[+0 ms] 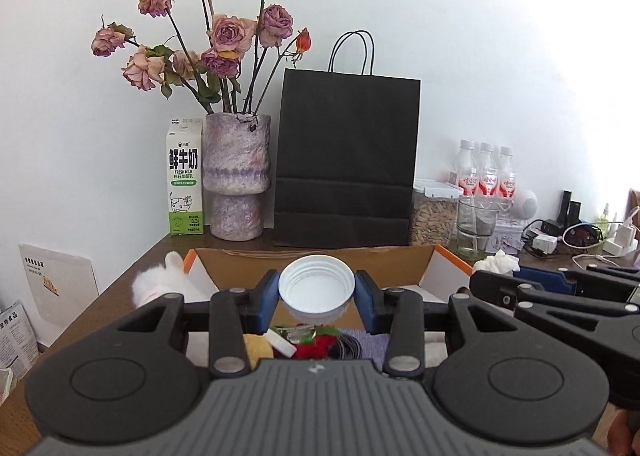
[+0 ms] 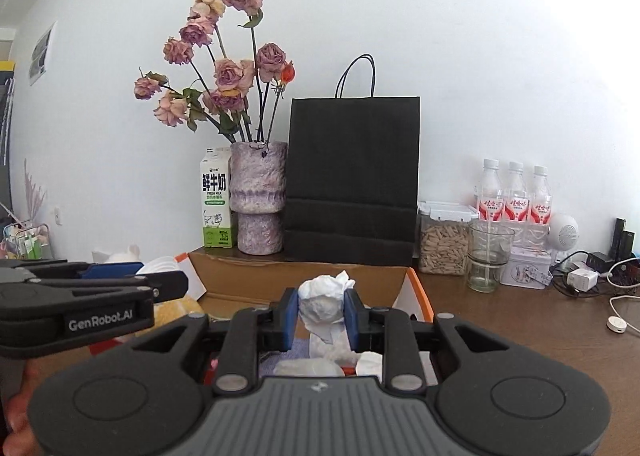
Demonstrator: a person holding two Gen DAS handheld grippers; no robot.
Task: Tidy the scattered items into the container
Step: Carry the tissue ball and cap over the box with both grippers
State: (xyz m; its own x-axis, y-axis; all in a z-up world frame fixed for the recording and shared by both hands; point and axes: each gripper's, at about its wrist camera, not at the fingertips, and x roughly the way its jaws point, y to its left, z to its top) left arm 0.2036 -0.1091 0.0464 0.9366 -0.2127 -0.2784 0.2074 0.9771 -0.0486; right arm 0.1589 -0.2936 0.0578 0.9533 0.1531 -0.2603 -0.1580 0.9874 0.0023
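My left gripper [image 1: 317, 292] is shut on a white screw cap [image 1: 317, 290], its hollow side facing the camera, held above the open cardboard box [image 1: 312, 258]. Below the cap, inside the box, lie a red plush piece [image 1: 320, 344], a coil of black cord [image 1: 352, 346] and a yellow soft item [image 1: 258, 346]. My right gripper [image 2: 322, 310] is shut on a crumpled white tissue [image 2: 324, 302], also over the box [image 2: 304, 280]. More white paper [image 2: 332, 352] lies beneath it. Each gripper shows at the side of the other's view.
Behind the box stand a milk carton [image 1: 185, 184], a vase of dried roses [image 1: 237, 176] and a black paper bag [image 1: 346, 160]. To the right are a jar [image 2: 444, 240], a glass [image 2: 489, 256], three bottles [image 2: 516, 196], chargers and cables [image 2: 580, 276]. A white plush toy [image 1: 160, 284] lies left of the box.
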